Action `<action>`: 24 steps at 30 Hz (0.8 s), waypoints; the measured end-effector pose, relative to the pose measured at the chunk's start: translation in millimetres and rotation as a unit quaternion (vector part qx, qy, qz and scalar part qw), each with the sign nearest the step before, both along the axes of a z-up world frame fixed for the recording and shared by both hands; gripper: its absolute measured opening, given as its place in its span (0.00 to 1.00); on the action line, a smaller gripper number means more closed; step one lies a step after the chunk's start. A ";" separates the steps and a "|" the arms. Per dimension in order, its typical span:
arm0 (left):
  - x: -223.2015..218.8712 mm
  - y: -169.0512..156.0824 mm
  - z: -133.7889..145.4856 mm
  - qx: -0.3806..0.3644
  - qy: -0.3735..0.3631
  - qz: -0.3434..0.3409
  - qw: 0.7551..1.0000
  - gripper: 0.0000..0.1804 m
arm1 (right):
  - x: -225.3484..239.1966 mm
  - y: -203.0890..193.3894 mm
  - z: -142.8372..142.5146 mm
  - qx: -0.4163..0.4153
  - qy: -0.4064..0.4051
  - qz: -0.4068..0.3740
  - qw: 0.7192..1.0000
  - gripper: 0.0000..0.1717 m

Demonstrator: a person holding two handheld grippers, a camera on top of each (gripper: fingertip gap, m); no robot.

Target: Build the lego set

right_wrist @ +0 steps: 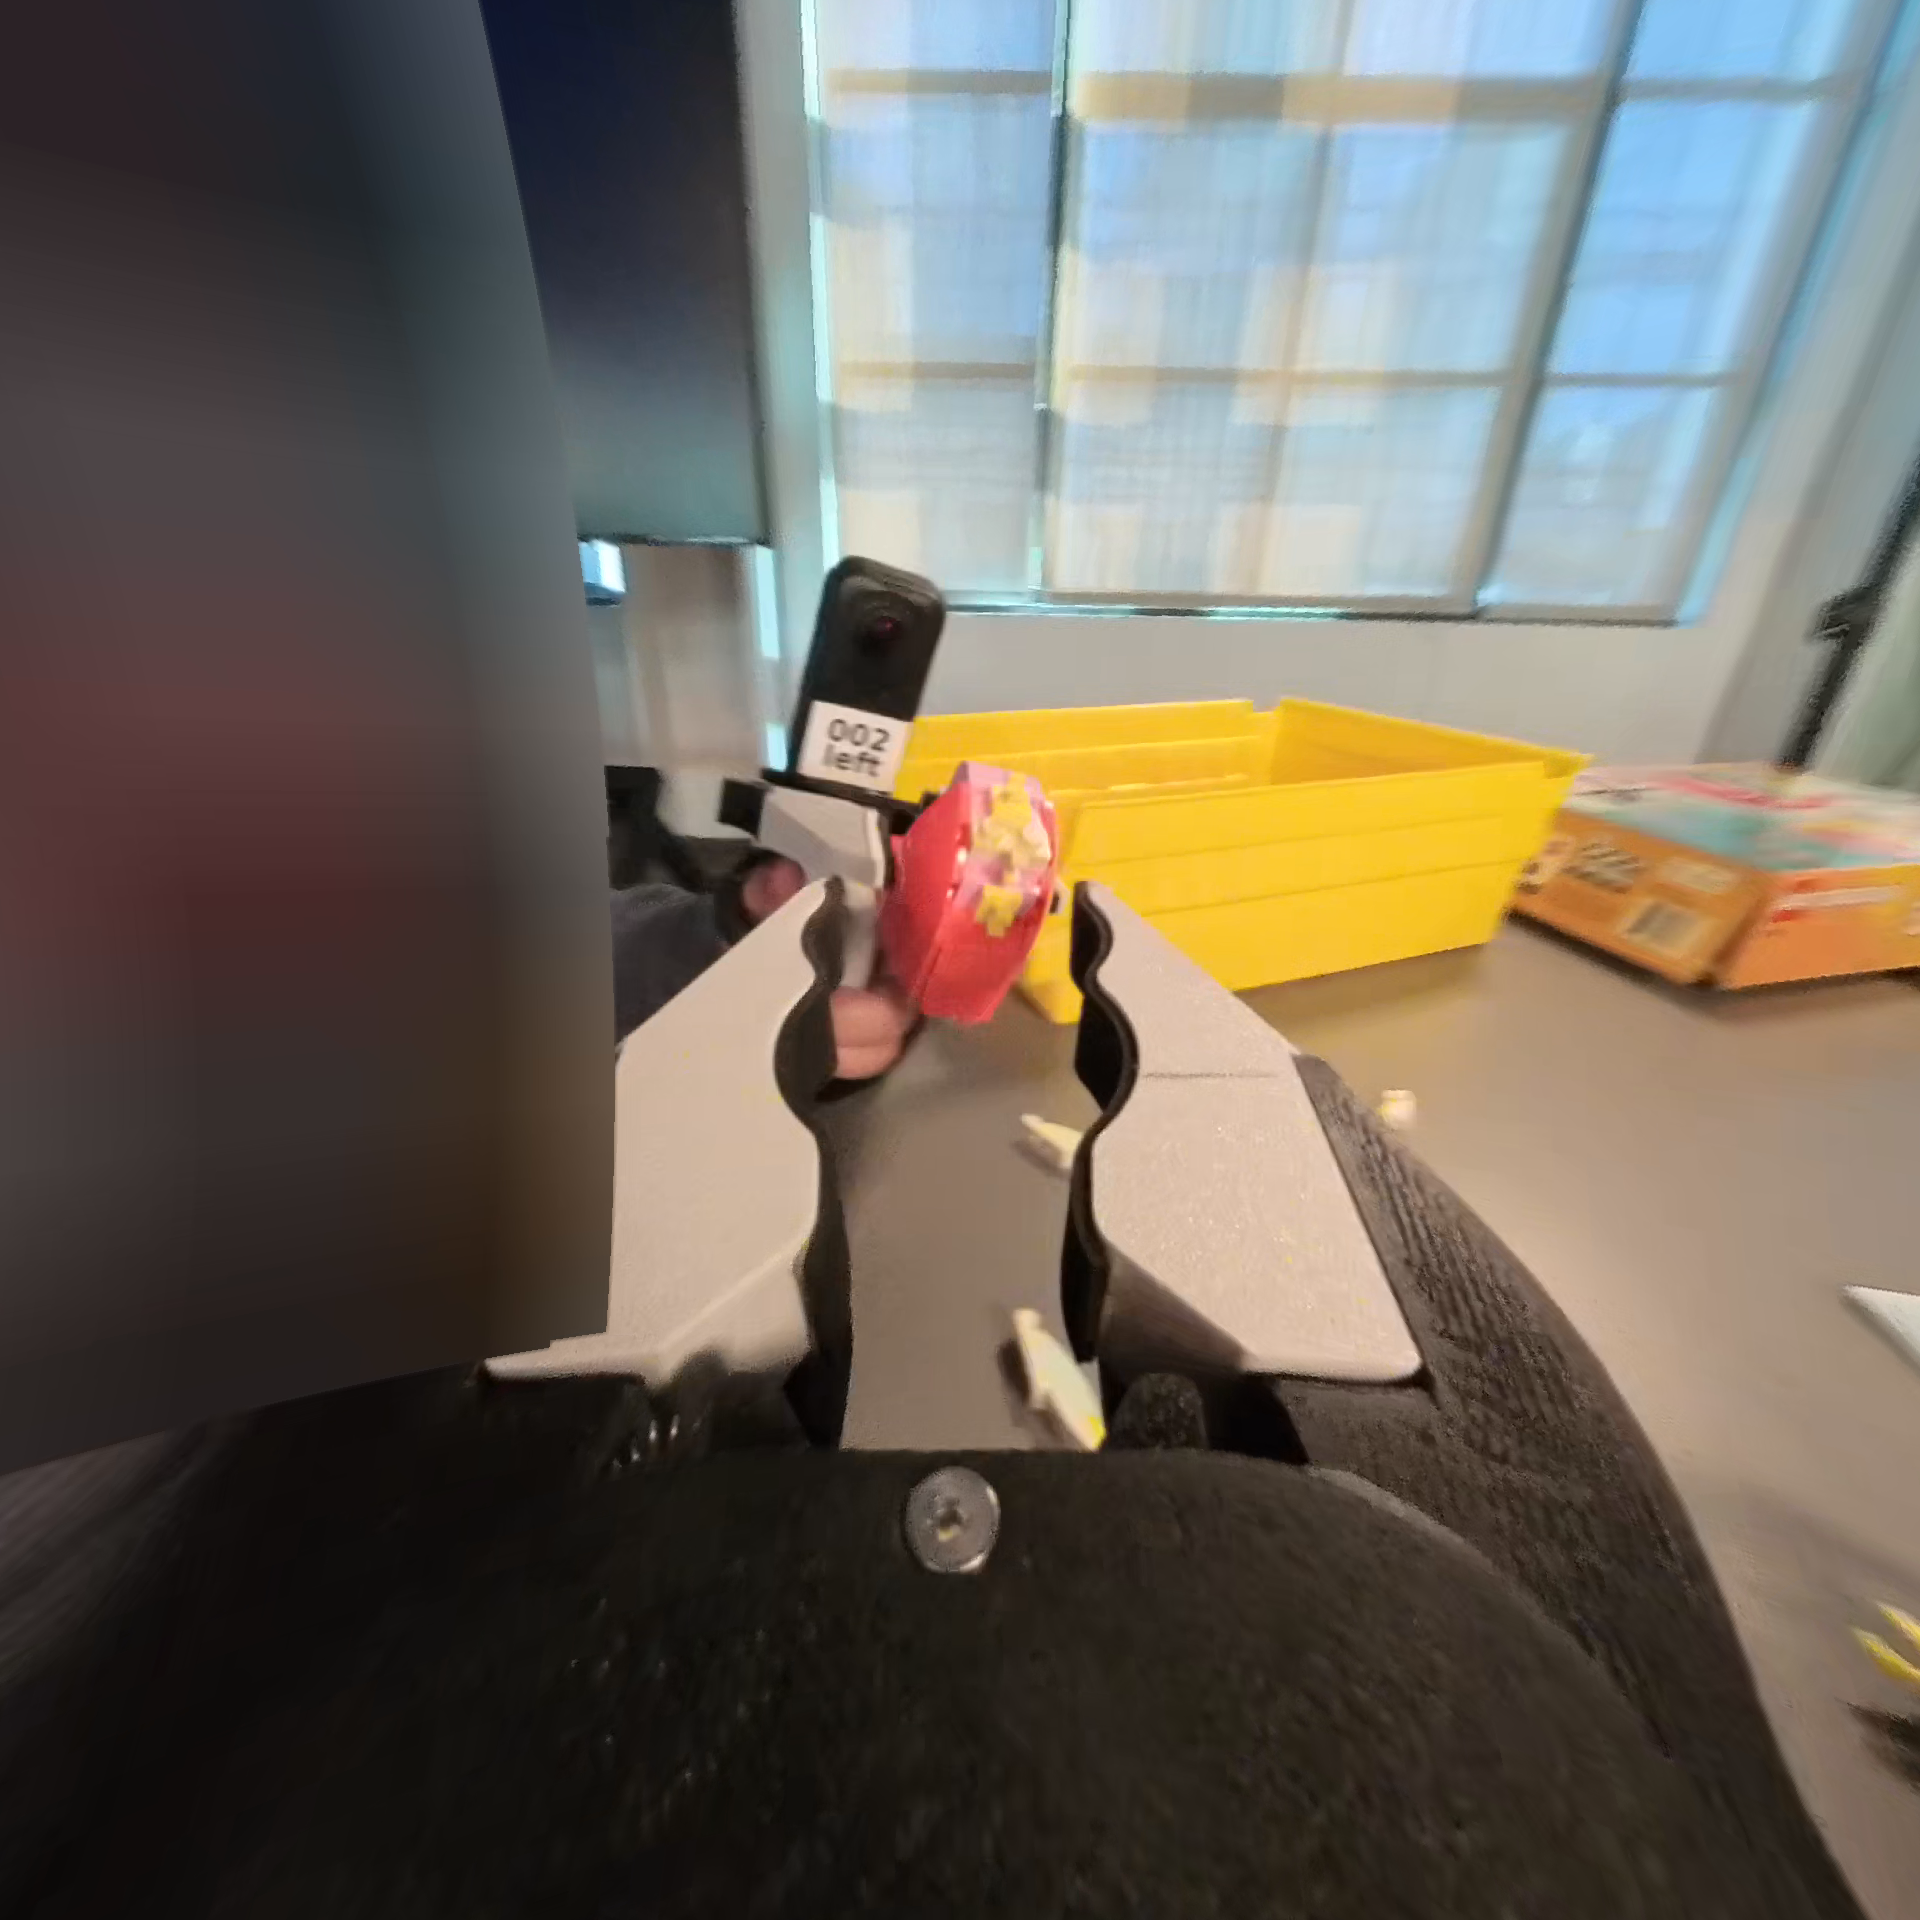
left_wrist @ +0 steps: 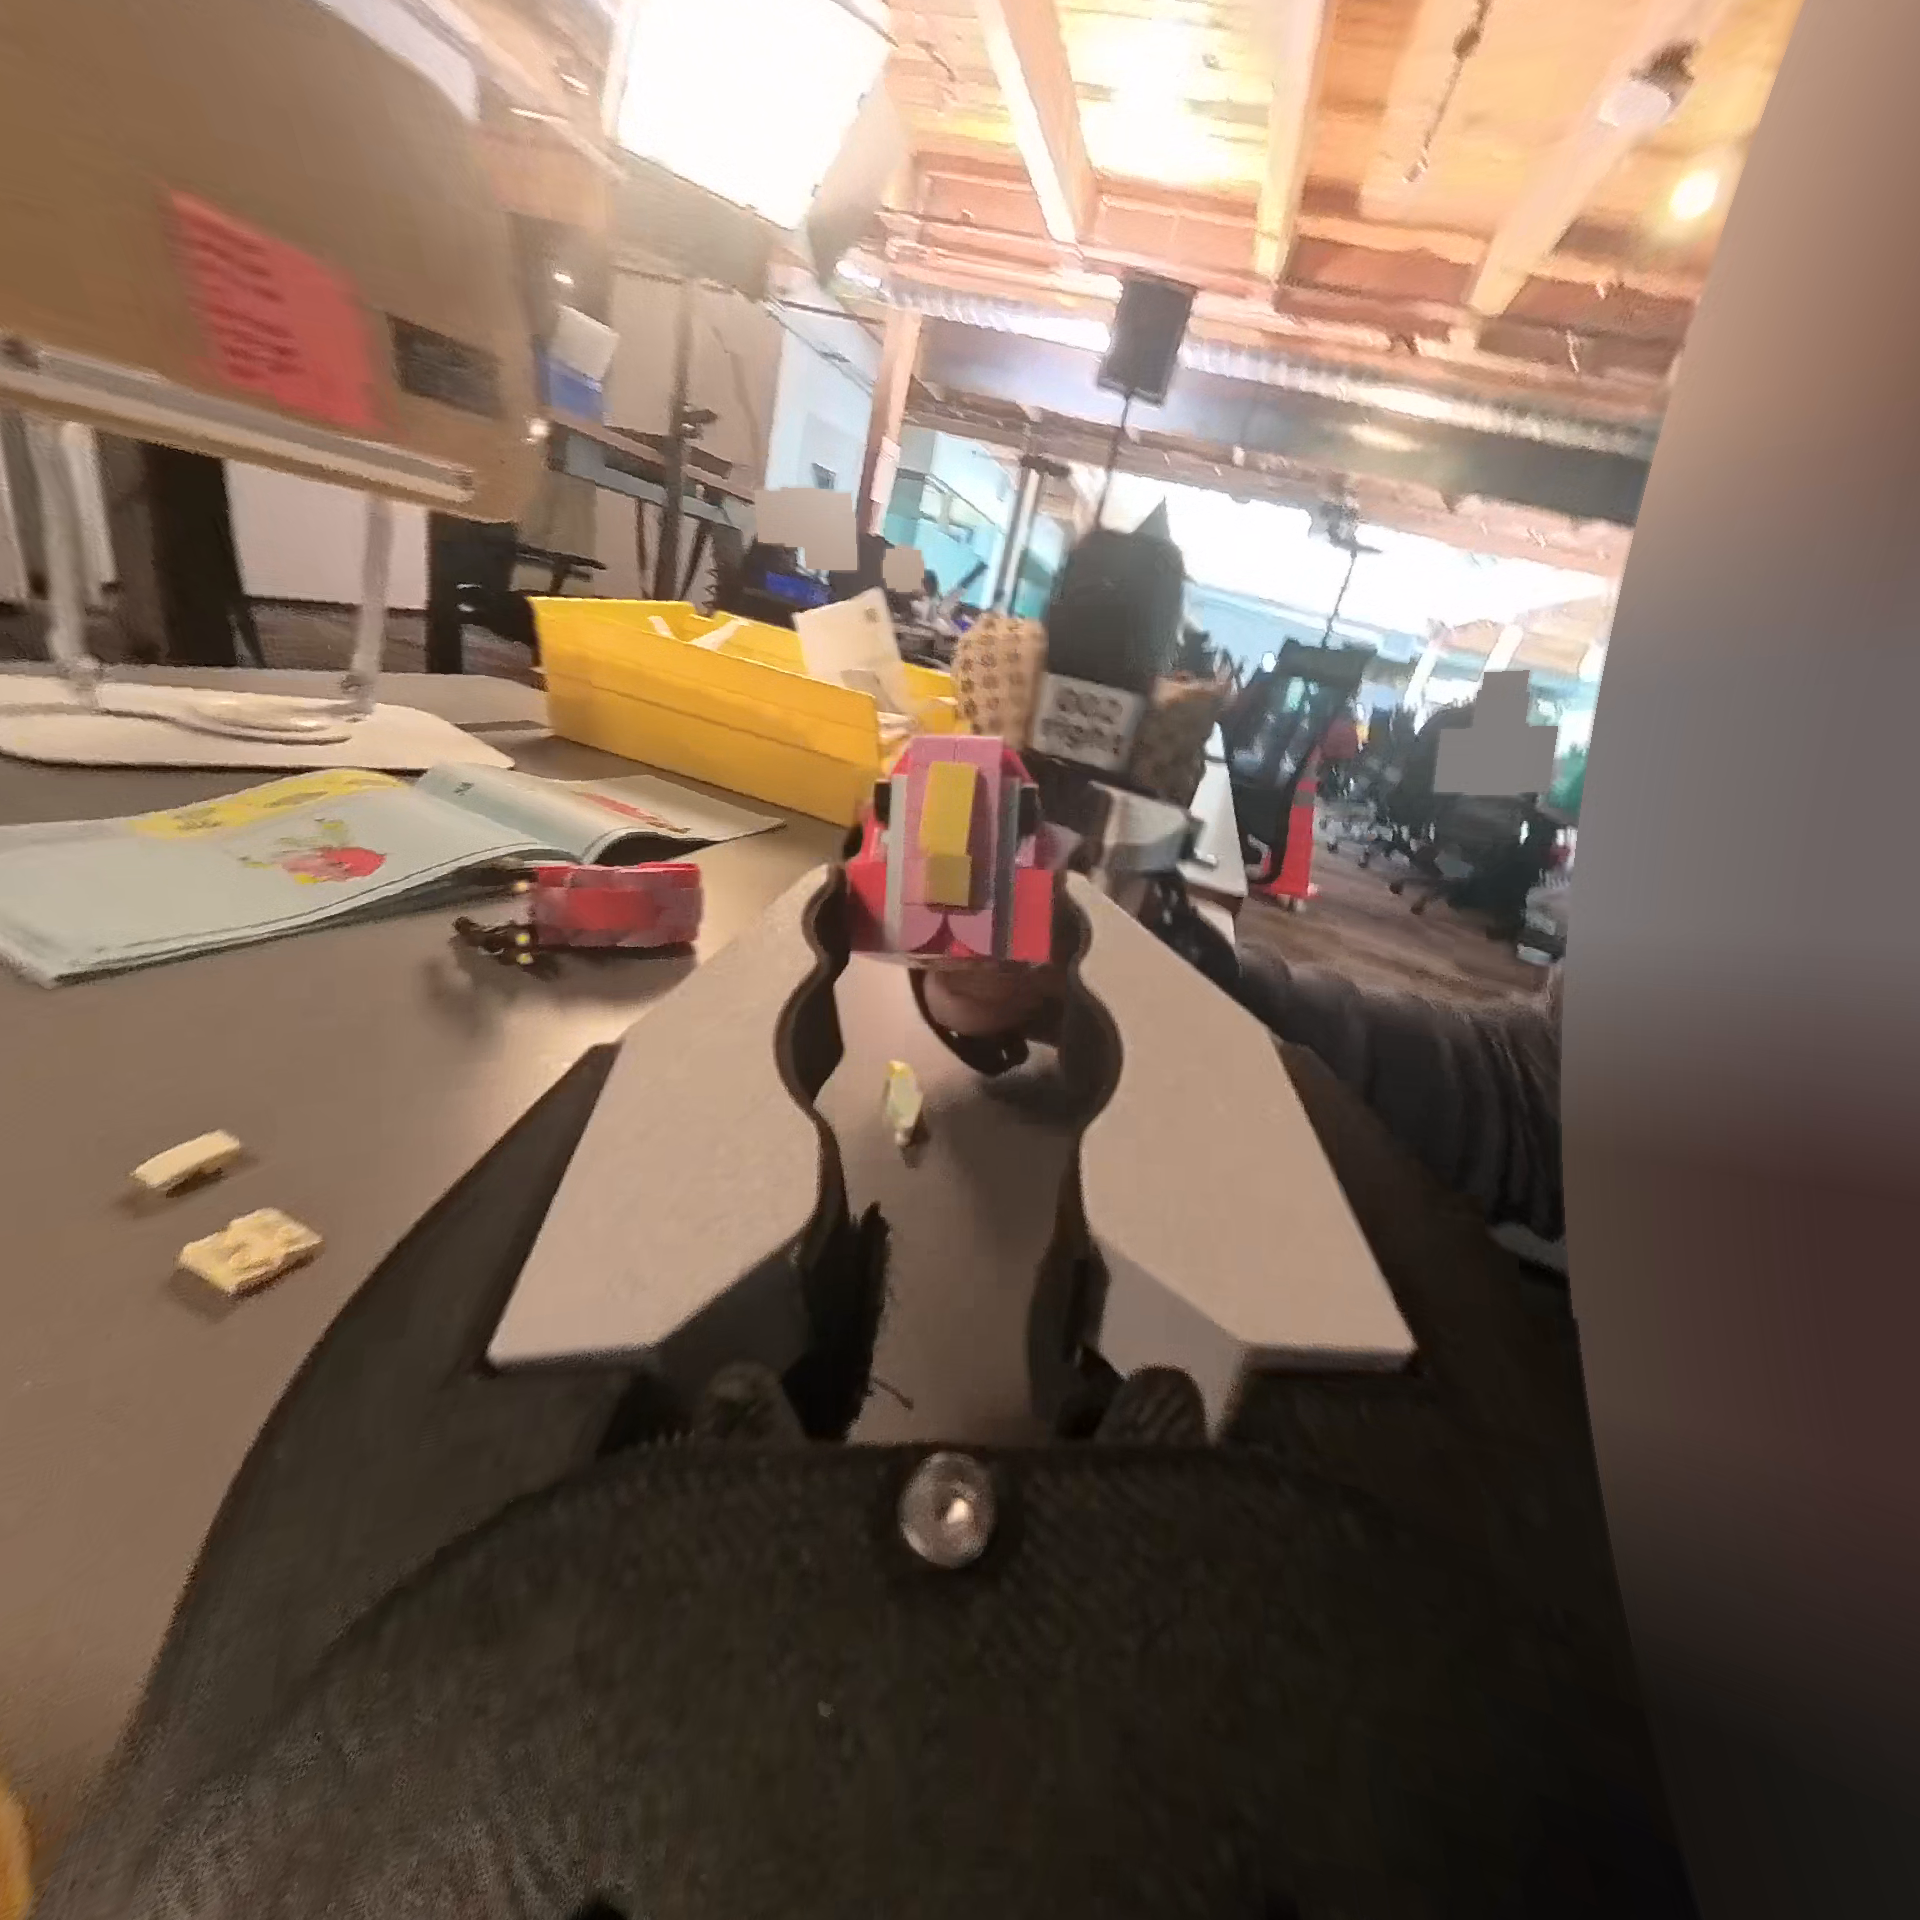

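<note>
Left gripper (left_wrist: 951,914) was clamped on a red-pink brick model (left_wrist: 951,857), raised above the worktop (left_wrist: 312,1039). Model looked light, rigid, apt to shed bricks; best held by its flat red sides. Right gripper (right_wrist: 951,935) stood apart, empty, model (right_wrist: 971,899) just ahead betw. its tips. Yellow bin (right_wrist: 1299,831) behind; loose bricks (left_wrist: 249,1252) on worktop.

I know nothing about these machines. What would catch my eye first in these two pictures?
A bright red, pink and yellow brick model stands out, clamped at the tips of the left gripper above the dark table. The right gripper faces it with its fingers apart, gripping nothing. Behind sit a yellow bin, and in the left view an open booklet beside a second red brick piece.
</note>
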State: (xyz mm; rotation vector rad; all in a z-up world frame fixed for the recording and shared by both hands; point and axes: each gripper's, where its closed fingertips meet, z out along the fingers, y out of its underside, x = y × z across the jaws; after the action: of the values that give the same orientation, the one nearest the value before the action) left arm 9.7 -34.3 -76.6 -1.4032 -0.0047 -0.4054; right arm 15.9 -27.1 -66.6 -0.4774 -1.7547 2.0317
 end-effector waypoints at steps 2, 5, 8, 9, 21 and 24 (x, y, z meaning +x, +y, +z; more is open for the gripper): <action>-15.1 -1.6 2.5 0.008 -0.059 0.007 0.998 0.21 | -10.9 3.2 -3.6 0.051 0.049 -0.074 0.995 0.31; -33.0 -3.2 3.4 0.015 -0.149 -0.005 0.989 0.20 | -22.8 1.2 -15.2 0.175 0.147 -0.175 0.958 0.34; -33.9 -2.1 1.8 0.009 -0.169 -0.019 0.985 0.20 | -28.3 -4.5 -21.4 0.251 0.211 -0.221 0.919 0.35; -32.2 -0.2 -0.2 0.001 -0.162 -0.018 0.987 0.20 | -29.7 -4.2 -19.2 0.259 0.228 -0.236 0.908 0.36; -14.9 9.5 -10.2 -0.042 -0.109 -0.033 0.993 0.20 | -37.9 0.0 -20.4 0.366 0.323 -0.314 0.814 0.27; -16.1 10.5 -11.7 -0.047 -0.110 -0.028 0.992 0.20 | -40.3 2.0 -21.1 0.387 0.335 -0.330 0.793 0.27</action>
State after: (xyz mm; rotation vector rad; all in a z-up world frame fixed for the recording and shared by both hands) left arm -6.5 -23.8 -88.3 -1.4479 -0.1678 -0.6116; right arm -24.4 -25.1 -87.7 -0.0447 -1.4727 0.7262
